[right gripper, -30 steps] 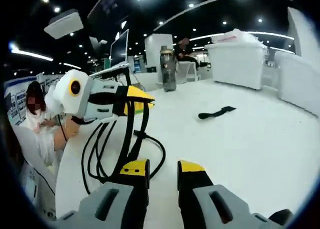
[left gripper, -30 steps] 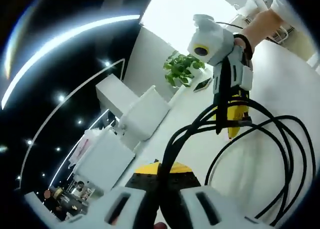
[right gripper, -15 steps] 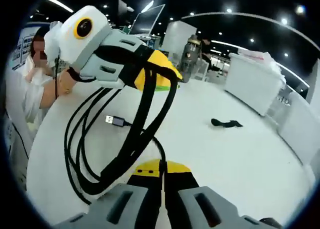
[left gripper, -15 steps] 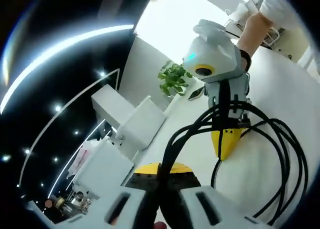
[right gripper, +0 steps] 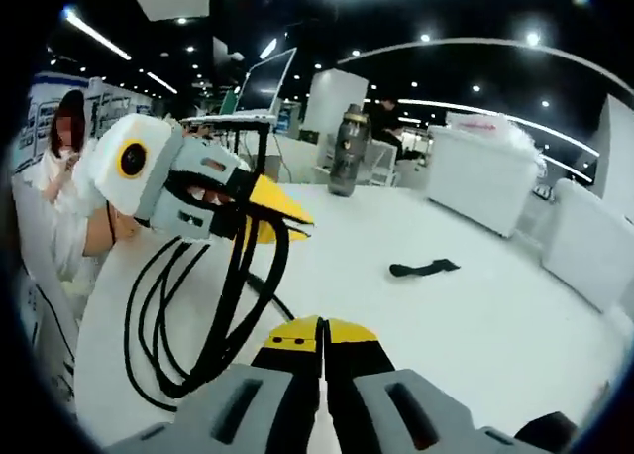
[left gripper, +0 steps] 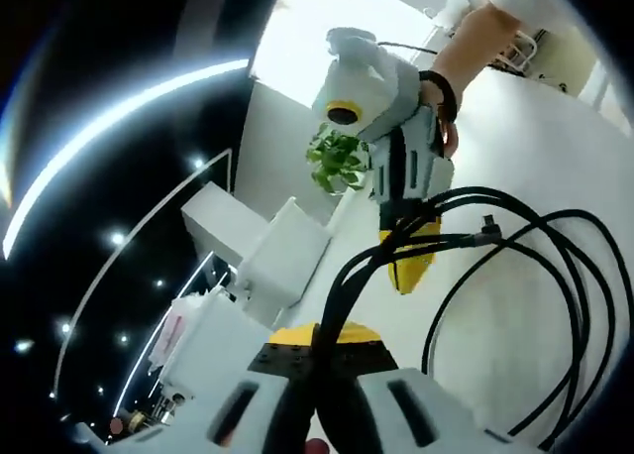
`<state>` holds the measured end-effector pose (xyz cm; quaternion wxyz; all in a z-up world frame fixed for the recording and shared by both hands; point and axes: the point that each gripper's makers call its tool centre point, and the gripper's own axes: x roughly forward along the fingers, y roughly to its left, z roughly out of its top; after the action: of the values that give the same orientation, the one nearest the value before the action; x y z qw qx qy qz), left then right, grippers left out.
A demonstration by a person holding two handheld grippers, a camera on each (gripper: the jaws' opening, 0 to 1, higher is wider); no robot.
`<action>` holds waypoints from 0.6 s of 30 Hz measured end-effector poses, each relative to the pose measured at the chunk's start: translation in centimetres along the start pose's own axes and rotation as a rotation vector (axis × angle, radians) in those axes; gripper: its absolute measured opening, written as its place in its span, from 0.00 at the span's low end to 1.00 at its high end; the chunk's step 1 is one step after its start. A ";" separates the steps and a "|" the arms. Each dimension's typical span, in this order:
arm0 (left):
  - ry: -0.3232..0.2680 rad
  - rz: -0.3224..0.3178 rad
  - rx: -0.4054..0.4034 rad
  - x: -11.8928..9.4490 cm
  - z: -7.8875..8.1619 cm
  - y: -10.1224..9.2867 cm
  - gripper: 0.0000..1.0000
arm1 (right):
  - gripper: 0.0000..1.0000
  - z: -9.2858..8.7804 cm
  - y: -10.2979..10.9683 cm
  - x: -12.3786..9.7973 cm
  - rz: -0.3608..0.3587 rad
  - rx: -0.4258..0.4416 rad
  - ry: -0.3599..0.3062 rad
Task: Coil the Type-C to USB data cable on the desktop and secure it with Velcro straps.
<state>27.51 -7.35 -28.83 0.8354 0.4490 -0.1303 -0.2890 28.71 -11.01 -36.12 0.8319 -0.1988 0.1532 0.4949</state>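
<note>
Coiled data cable (left gripper: pixel 555 276) is pinched in left gripper (left gripper: pixel 322 340) jaws, right gripper (right gripper: pixel 322 327) jaws pressed together; loops could be sprung loose before Velcro strap (right gripper: pixel 424 268), well ahead, is fetched.

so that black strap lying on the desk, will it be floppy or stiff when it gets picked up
Probably floppy: the black strap lies flat on the white desktop with a slight kink, like soft fabric. It looks thin and small, so likely light, and may slide when nudged. The coiled cable, by contrast, hangs in springy loops from the left gripper.
</note>
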 end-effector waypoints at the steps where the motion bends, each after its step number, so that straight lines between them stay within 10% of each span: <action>1: -0.005 0.012 0.003 -0.1 0.1 0.3 0.05 | 0.19 -0.4 0.5 0.3 0.021 0.068 0.001; 4: -0.017 0.038 0.014 -0.3 0.4 0.9 0.05 | 0.21 -1.2 1.3 1.1 0.072 0.179 0.024; 14: -0.071 0.080 0.019 -1.1 1.8 2.0 0.05 | 0.01 -0.5 2.9 1.4 0.018 -0.228 0.049; 18: -0.059 0.069 0.018 -0.9 1.5 1.7 0.05 | 0.01 -0.5 1.9 1.6 -0.002 -0.232 0.042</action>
<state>26.69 -7.06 -26.59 0.8367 0.4429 -0.1728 -0.2718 27.70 -9.22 -37.58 0.8002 -0.3044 0.1119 0.5044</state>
